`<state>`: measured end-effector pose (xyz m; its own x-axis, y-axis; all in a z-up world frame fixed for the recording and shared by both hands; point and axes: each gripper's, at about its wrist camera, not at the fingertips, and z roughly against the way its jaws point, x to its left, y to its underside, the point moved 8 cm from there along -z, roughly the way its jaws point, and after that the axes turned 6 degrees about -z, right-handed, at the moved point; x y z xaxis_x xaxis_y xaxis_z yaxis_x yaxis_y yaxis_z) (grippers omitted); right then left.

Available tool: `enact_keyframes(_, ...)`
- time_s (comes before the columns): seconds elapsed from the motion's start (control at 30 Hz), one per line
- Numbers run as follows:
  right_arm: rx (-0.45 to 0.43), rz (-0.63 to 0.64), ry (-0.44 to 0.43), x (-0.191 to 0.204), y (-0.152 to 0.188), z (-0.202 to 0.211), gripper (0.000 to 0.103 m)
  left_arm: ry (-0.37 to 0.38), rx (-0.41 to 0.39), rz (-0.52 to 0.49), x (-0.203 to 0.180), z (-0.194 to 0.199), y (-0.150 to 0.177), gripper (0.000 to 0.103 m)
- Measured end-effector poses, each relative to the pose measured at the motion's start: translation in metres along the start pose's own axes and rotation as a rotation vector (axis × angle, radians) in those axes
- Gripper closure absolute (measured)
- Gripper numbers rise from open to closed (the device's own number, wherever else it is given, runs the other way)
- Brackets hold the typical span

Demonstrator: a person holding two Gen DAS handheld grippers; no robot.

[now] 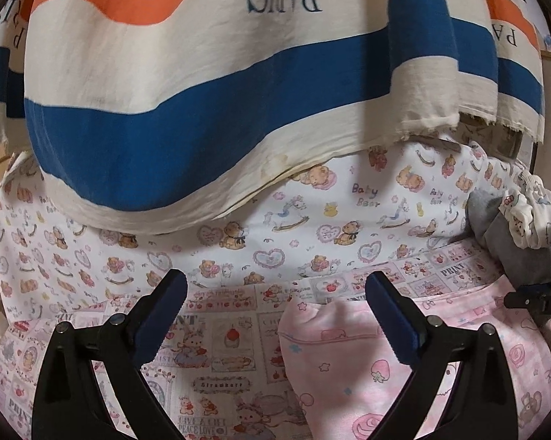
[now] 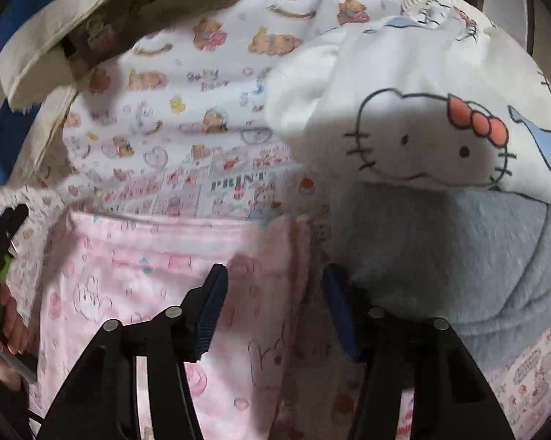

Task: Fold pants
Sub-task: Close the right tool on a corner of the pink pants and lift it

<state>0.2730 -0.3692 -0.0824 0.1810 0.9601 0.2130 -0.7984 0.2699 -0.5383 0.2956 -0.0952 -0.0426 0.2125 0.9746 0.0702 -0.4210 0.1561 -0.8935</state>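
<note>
Pants (image 2: 158, 293), pink and printed, are seen lying flat on a patterned bedsheet (image 1: 209, 352), seemingly partly folded already; further folds are judged left. Both the left gripper (image 1: 275, 315) and the right gripper (image 2: 275, 311) are held apart, empty, above them. "PARIS" is read on a striped cloth (image 1: 202, 91), "Baby Bear" and "PRINT" on the bedding.

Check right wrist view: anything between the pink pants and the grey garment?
Only a narrow strip of the printed bedsheet separates the pink pants from the grey garment; the right wrist view shows it.
</note>
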Motion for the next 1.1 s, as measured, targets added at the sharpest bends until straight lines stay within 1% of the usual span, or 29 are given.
enact_keyframes(0.2, 0.027, 0.016, 0.033, 0.001, -0.003, -0.013, 0.049, 0.017, 0.029, 0.04, 0.005, -0.005, 0.004, 0.006)
enact_keyframes(0.3, 0.037, -0.014, 0.006, 0.0, -0.007, -0.015, 0.049, 0.023, 0.031, 0.047, 0.006, -0.005, 0.005, 0.006)
enact_keyframes(0.33, 0.037, -0.014, 0.0, 0.0, -0.007, -0.016, 0.051, 0.024, 0.032, 0.046, 0.006, -0.006, 0.005, 0.006)
enact_keyframes(0.4, 0.019, 0.022, -0.017, -0.001, -0.008, -0.018, 0.066, 0.023, 0.035, 0.045, 0.006, -0.006, 0.005, 0.006)
enact_keyframes(0.43, -0.01, 0.035, -0.038, -0.002, -0.01, -0.019, 0.078, 0.023, 0.033, 0.046, 0.006, -0.005, 0.005, 0.006)
enact_keyframes(0.47, -0.023, 0.041, -0.051, -0.005, -0.01, -0.019, 0.086, 0.023, 0.032, 0.047, 0.006, -0.005, 0.005, 0.006)
enact_keyframes(0.57, -0.004, 0.056, -0.097, -0.005, -0.01, -0.019, 0.093, 0.023, 0.028, 0.044, 0.005, -0.005, 0.004, 0.006)
enact_keyframes(0.6, -0.005, 0.053, -0.106, -0.006, -0.01, -0.019, 0.094, 0.025, 0.028, 0.041, 0.004, -0.006, 0.004, 0.006)
enact_keyframes(0.77, -0.029, 0.107, -0.094, 0.002, -0.008, -0.017, 0.094, 0.031, 0.03, 0.038, 0.004, -0.006, 0.005, 0.006)
enact_keyframes(0.93, -0.037, 0.082, -0.138, -0.002, -0.009, -0.012, 0.097, 0.033, 0.033, 0.041, 0.004, -0.006, 0.005, 0.006)
enact_keyframes(1.0, -0.071, 0.058, -0.154, -0.001, -0.012, -0.006, 0.098, 0.025, 0.042, 0.046, 0.004, -0.007, 0.006, 0.006)
enact_keyframes(1.03, -0.091, 0.055, -0.161, 0.001, -0.014, -0.002, 0.098, 0.03, 0.069, 0.069, 0.005, -0.01, 0.009, 0.006)
enact_keyframes(1.07, -0.12, 0.066, -0.171, 0.005, -0.016, 0.006, 0.098, 0.076, 0.113, 0.109, 0.003, -0.014, 0.014, 0.006)
enact_keyframes(1.1, -0.13, 0.078, -0.172, 0.008, -0.017, 0.009, 0.098, 0.141, 0.16, 0.141, -0.002, -0.02, 0.019, 0.006)
